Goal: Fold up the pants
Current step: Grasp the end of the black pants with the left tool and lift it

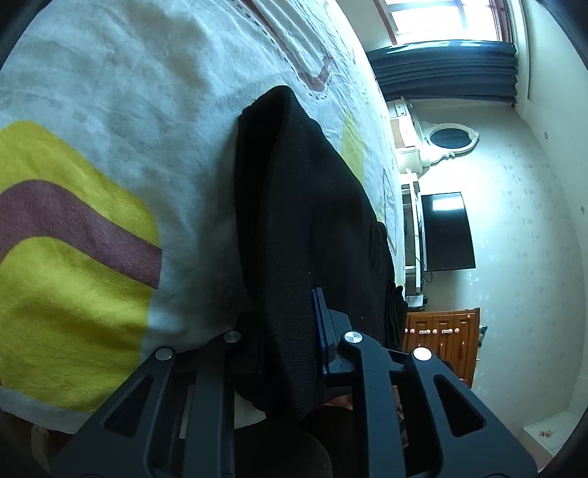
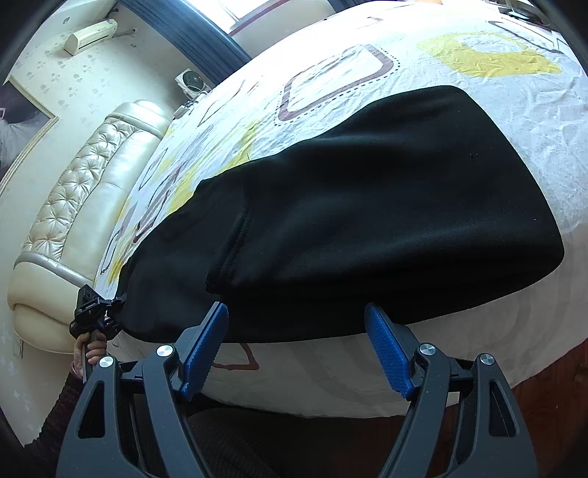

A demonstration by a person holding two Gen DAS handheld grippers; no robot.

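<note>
Left wrist: left gripper (image 1: 290,331) clamps pants (image 1: 312,220) — right gripper (image 2: 294,349) gapes.

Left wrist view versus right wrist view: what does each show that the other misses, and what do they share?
Only the left wrist view shows the left gripper shut on a bunched edge of the black pants, plus a wall-mounted TV and a wooden cabinet.

Only the right wrist view shows the right gripper open at the pants' near edge, the padded headboard, an air conditioner, and the hand holding the other gripper.

Both show the pants on the patterned bedsheet.
</note>
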